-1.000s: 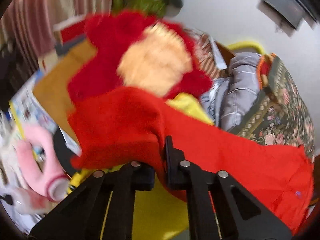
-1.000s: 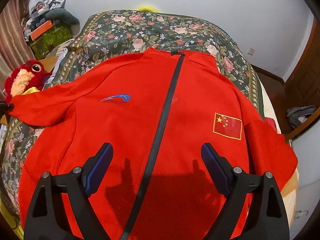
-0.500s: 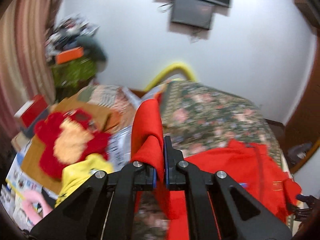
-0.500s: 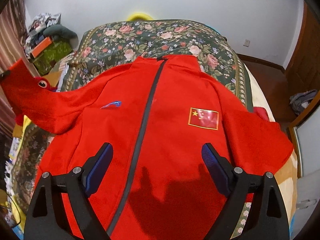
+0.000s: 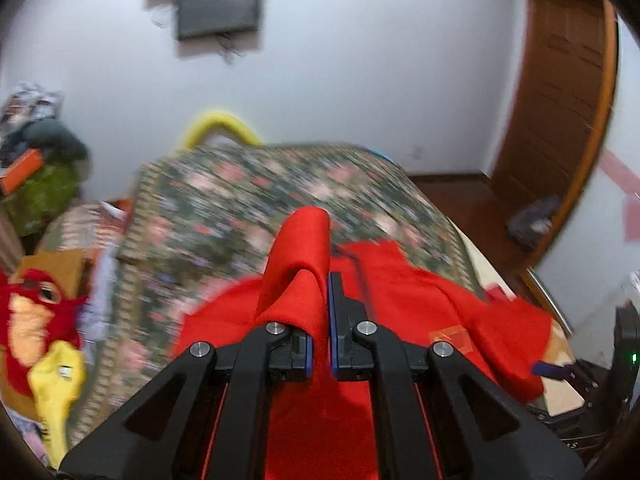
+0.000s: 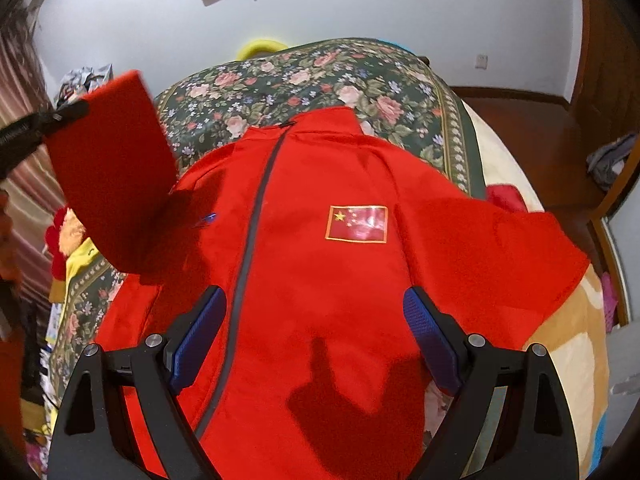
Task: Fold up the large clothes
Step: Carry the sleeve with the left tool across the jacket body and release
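Item: red jacket [image 6: 320,280], zip front, flag patch [image 6: 357,224] on the chest, small blue logo [image 6: 208,218] on the opposite side. It lay face up on a bed covered by a floral bedspread [image 6: 320,76], collar toward the far wall, dark zip [image 6: 256,216] running down the middle.

One sleeve [image 6: 108,168] was raised off the bed at the left of the right wrist view, hanging as a flat red panel above the jacket's shoulder and casting a shadow on the chest. The other sleeve [image 6: 500,248] lay spread out flat toward the right edge of the bed.

Left gripper [image 5: 320,320]: jaws together, clamped on the raised sleeve [image 5: 298,264], whose cloth rose in a fold above the fingertips and draped over the left finger. The jacket body [image 5: 420,304] lay below and beyond it. This view was blurred.

Right gripper [image 6: 316,336]: jaws wide apart, holding nothing, poised above the lower front of the jacket, with the zip passing near its left finger. Its shadow fell on the cloth between the fingers.

Surroundings: red stuffed toy [image 5: 28,320] beside the bed at left; yellow cloth [image 5: 60,380] below it; dark screen [image 5: 220,8] on the white wall; wooden door [image 5: 560,120] at right.
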Motion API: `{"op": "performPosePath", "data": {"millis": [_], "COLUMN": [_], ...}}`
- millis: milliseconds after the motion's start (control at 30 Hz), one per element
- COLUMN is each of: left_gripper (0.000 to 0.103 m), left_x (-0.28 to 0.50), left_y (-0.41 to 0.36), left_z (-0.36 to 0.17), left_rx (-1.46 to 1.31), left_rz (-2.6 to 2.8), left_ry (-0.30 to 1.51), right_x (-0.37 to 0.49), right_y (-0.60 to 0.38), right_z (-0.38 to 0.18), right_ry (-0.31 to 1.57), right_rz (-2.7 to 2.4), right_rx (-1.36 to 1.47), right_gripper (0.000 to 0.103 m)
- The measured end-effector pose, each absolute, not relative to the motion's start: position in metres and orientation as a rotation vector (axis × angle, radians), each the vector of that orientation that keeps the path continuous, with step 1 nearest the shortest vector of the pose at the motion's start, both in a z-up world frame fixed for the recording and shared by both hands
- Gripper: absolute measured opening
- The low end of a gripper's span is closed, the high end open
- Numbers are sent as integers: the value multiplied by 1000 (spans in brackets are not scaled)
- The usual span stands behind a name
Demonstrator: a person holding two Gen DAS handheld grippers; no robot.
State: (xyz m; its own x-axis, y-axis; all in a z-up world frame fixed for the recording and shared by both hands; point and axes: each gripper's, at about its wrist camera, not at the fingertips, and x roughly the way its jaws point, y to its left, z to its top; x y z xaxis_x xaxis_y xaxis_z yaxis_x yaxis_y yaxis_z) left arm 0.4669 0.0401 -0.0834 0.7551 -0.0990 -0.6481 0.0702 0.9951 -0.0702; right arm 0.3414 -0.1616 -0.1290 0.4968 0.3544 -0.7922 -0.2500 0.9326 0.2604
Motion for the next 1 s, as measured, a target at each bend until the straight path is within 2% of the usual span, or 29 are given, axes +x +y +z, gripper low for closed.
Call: {"op": "performPosePath", "data": {"millis": [367, 467, 500, 533, 567, 600, 633, 700, 833, 1000], "left_gripper": [6, 14, 24, 41, 49, 62, 69, 72, 92, 99], "left_x": [459, 447, 442, 436, 428, 425, 417, 405, 381, 364], "left_y": [-74, -81, -82, -82, -79, -75, -69, -56, -14, 43], "left_z": [-193, -202, -202, -198, -192, -188, -180, -163, -128, -111], "left_rx": [78, 94, 110, 128, 148, 157, 167, 193, 236, 306], "left_rz": [-337, -383, -392, -390, -380, -375, -372, -367, -294, -152], "left_ry": [1023, 1101, 1110, 1113, 1100, 1084, 1055, 997, 890, 809], "right_x": [330, 324, 323, 321, 319, 318, 317, 312, 307, 305], "right_y": [-186, -186, -186, -185, -183, -182, -181, -175, -158, -118], "right_z": [-130, -125, -123, -120, -115, -112, -109, -98, -85, -82], "right_ry": [987, 973, 969, 964, 958, 955, 950, 930, 909, 906], "right_rz": [321, 307, 306, 306, 307, 309, 311, 317, 332, 372], "right_rx": [99, 59, 50, 42, 36, 33, 31, 22, -18, -113], "right_gripper": [89, 89, 89, 89, 89, 89, 89, 89, 89, 89]}}
